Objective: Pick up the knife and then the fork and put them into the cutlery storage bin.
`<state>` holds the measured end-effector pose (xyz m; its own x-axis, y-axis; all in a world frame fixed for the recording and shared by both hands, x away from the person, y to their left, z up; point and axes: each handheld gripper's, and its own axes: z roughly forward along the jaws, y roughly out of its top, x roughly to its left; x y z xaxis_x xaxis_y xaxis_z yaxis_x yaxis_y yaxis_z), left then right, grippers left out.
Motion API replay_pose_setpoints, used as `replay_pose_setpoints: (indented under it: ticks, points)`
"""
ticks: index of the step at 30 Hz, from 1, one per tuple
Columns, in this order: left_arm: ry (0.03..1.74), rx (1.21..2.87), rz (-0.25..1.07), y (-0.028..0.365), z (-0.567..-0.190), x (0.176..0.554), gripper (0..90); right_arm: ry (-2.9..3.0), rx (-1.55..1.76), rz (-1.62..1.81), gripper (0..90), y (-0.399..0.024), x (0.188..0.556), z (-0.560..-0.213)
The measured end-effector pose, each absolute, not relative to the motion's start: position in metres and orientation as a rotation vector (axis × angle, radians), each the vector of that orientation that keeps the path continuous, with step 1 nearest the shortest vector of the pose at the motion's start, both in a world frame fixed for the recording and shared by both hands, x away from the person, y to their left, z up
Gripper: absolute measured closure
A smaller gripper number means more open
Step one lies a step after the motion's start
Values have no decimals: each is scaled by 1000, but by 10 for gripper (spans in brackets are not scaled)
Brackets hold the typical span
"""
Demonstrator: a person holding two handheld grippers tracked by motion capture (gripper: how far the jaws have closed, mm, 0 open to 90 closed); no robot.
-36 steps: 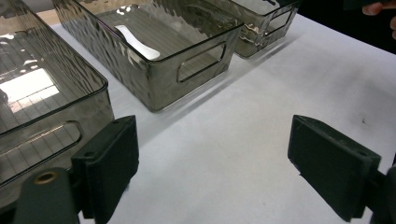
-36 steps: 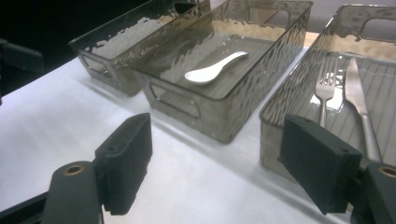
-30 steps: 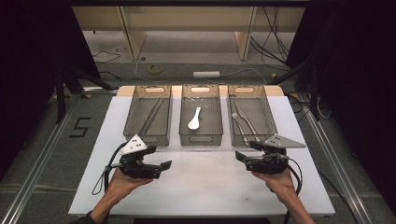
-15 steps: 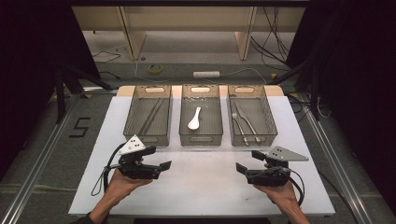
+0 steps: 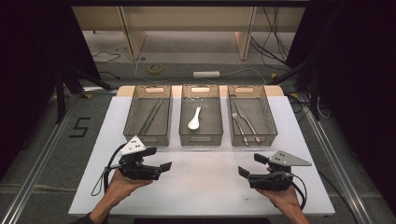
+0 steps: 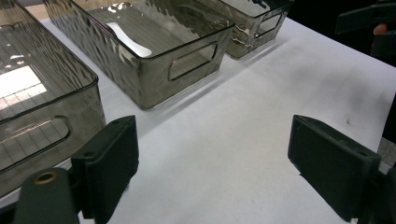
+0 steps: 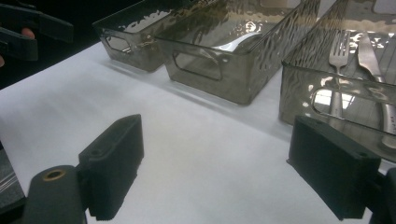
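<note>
Three smoky clear bins stand in a row across the white board. The left bin [image 5: 148, 114] holds thin dark sticks. A white spoon [image 5: 194, 119] lies in the middle bin [image 5: 200, 139]. A fork and a knife [image 5: 246, 125] lie in the right bin [image 5: 271, 122], and they show through its wall [image 7: 336, 60]. My left gripper [image 5: 159, 158] hovers in front of the left bin, open and empty [image 6: 211, 126]. My right gripper [image 5: 252, 165] sits near the front right of the board; its jaws have just been opening and stand wide with nothing between them [image 7: 217, 123].
The white board [image 5: 205, 186] has bare room between the two grippers and in front of the bins. Behind the table, a roll of tape [image 5: 155, 68] and a white power strip [image 5: 206, 74] lie on the floor. A "5" mark [image 5: 80, 127] is on the floor at left.
My right gripper has drawn back toward the near edge of the board and slightly to the right. The left gripper has stayed where it was.
</note>
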<state>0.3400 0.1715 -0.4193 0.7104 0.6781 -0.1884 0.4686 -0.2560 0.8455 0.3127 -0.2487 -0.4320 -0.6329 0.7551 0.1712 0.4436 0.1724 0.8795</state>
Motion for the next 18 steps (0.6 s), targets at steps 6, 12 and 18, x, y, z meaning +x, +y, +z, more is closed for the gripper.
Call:
replay_pose_setpoints:
  ticks: [6,12,18]
  points:
    - [886,1908,262,171,-419,340,159,2149,1140,1443,188,-248,313,-432]
    - [884,1911,263,171,-419,340,159,2152,1143,1441,187,-248,313,-432]
    - [884,1914,259,171,-420,340,159,2154,1143,1430,186,-248,314,-433]
